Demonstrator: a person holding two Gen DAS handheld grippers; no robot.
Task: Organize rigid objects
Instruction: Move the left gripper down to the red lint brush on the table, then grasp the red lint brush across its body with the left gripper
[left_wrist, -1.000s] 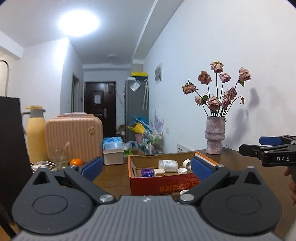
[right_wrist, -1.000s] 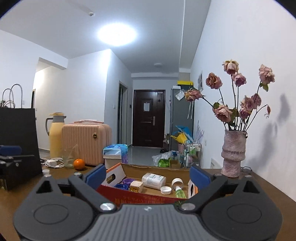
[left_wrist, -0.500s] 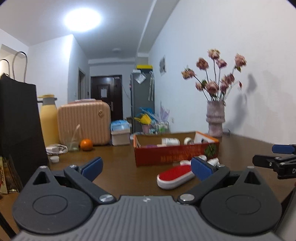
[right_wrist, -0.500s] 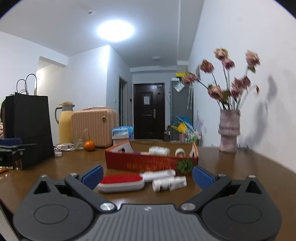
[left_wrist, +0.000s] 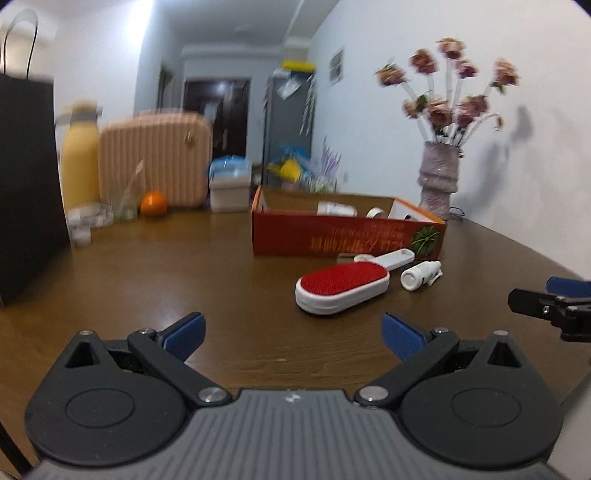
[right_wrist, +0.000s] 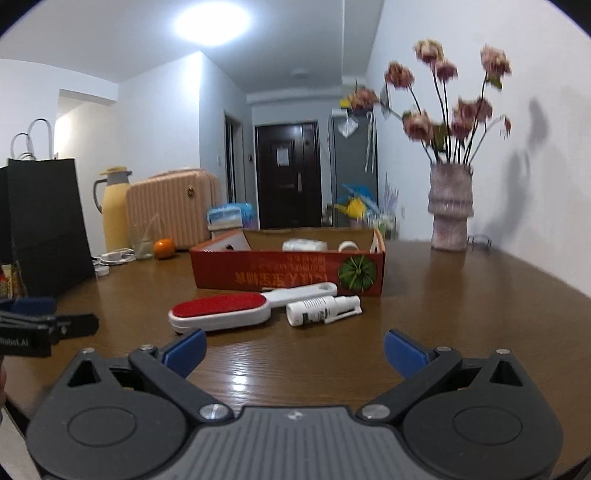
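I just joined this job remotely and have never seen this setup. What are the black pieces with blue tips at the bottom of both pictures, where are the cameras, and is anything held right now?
There is no robot arm: a person carries a two-finger gripper in each hand, and each has a wide-angle camera looking forward along its fingers. One picture comes from the left gripper, the other from the right gripper; each also shows the other at its edge. The blue tips are the finger pads. Both grippers are open and hold nothing. On the brown table lie a lint brush with a red face and a white spray bottle, side by side in front of a red cardboard box that already has a few small things inside.
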